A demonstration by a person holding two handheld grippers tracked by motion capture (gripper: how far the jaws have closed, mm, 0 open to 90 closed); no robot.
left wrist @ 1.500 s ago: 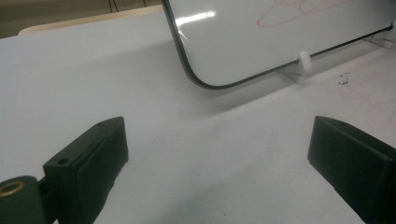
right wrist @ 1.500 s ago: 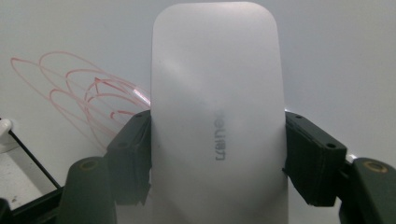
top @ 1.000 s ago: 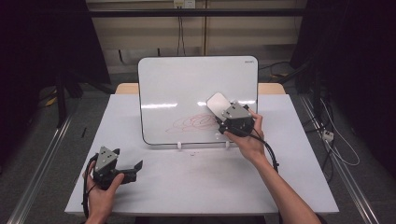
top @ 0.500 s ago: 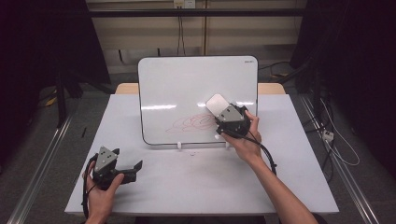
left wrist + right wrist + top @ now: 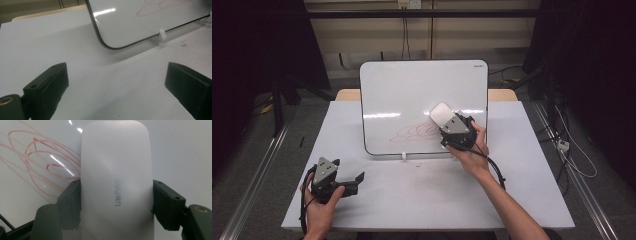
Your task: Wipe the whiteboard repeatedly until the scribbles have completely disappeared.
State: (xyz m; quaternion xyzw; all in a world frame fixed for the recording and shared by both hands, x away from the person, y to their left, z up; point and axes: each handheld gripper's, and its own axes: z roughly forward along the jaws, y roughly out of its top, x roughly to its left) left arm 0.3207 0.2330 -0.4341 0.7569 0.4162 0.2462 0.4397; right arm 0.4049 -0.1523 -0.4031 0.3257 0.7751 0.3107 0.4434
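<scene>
A white whiteboard (image 5: pixel 412 95) stands propped at the back of the table, with a red scribble (image 5: pixel 417 131) low on its face. My right gripper (image 5: pixel 446 121) is shut on a white eraser (image 5: pixel 441 114), whose far end lies against the board just right of the scribble. In the right gripper view the eraser (image 5: pixel 116 182) sits between both fingers (image 5: pixel 72 200), with the red scribble (image 5: pixel 37 152) to its left. My left gripper (image 5: pixel 357 183) rests low on the table at the front left, open with nothing in it. In its own view the left gripper (image 5: pixel 116 66) faces the whiteboard's lower corner (image 5: pixel 140 22).
The white table (image 5: pixel 422 200) has bare room in front of the board. A small white foot clip (image 5: pixel 162 33) holds the board's lower edge. Cables (image 5: pixel 572 150) trail on the floor to the right, and dark stands flank the table.
My right gripper has slid the eraser slightly left and down on the board. The left gripper has not moved.
</scene>
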